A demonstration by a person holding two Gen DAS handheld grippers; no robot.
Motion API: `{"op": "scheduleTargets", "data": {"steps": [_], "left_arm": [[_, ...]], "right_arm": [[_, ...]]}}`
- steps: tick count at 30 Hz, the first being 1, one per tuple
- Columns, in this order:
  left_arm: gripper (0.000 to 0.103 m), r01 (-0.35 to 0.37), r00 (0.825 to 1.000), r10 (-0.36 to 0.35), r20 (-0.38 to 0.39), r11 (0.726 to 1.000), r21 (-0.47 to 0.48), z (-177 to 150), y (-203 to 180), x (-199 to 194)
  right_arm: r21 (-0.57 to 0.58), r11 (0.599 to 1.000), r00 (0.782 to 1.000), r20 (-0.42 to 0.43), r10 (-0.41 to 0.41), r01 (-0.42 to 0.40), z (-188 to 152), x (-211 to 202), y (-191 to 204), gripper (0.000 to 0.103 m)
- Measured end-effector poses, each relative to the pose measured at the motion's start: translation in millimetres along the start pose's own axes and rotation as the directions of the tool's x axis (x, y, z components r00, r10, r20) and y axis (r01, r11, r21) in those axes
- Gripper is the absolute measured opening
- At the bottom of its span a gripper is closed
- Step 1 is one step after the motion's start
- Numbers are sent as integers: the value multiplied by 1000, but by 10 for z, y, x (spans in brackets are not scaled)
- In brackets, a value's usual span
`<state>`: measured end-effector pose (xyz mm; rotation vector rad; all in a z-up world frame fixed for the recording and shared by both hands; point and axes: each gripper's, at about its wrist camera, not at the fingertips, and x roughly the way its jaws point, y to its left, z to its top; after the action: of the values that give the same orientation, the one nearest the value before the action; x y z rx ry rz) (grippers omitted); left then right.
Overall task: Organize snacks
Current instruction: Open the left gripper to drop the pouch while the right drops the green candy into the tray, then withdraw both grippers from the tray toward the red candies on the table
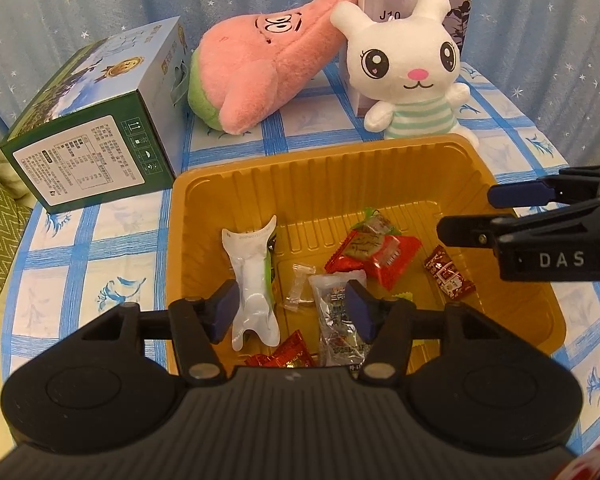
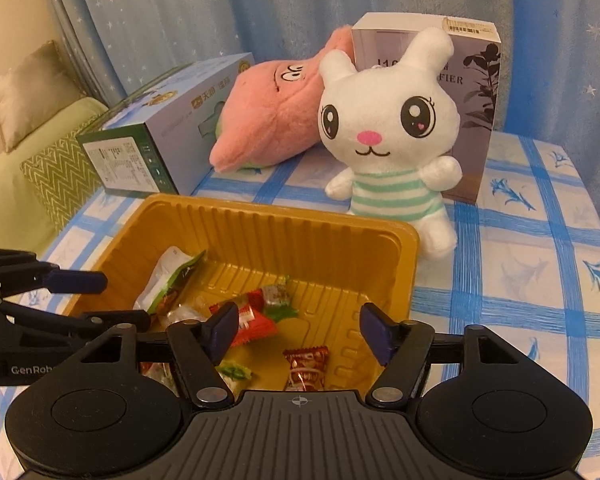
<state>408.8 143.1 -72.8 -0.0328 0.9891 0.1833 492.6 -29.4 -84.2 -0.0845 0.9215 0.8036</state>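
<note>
Both grippers hang over the gold tray (image 1: 324,184), and the snacks are already lying inside it. The left gripper (image 1: 292,312) has its jaws spread wide with nothing between them, poised above the white pouch (image 1: 254,288) and the silver packet (image 1: 336,320). Its left pad sits right beside the pouch, though whether it touches I cannot tell.

Over on the other side, the right gripper (image 2: 298,330) is also released and empty, jaws apart above a brown candy (image 2: 306,366) near the tray's front edge. A red packet (image 2: 256,322) with a green-ended sweet (image 2: 278,296) on top lies mid-tray, and a small clear wrapper (image 1: 298,286) rests just beside the silver packet.

Behind the tray stand the bunny (image 2: 388,136), the pink plush (image 1: 268,68) and two boxes on the checked table (image 2: 520,264), none of them in play.

My read: this looks like the drop-off stage, snacks gathered in the tray and both tools free. No loose snack shows on the table in either view, so the job may be close to done. If another pick is due, it calls for lifting clear of the tray walls and keeping the two grippers from crossing, as they sit close together here.
</note>
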Motion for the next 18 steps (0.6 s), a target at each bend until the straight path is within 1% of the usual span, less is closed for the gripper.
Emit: {"op": "scheduleTargets", "data": {"steps": [7,18], "left_arm": [[64,-7,1000,7,8,1000,-2,-16,-3,-68],[67,0,999,0,52,1000,-5,-119,-6,-418]], "right_arm": [[-9,1000,1000,-2,5,-5,-34,-113,23,75],[-27,1000,1000,12,2,-2,-114,-450,150,77]]}}
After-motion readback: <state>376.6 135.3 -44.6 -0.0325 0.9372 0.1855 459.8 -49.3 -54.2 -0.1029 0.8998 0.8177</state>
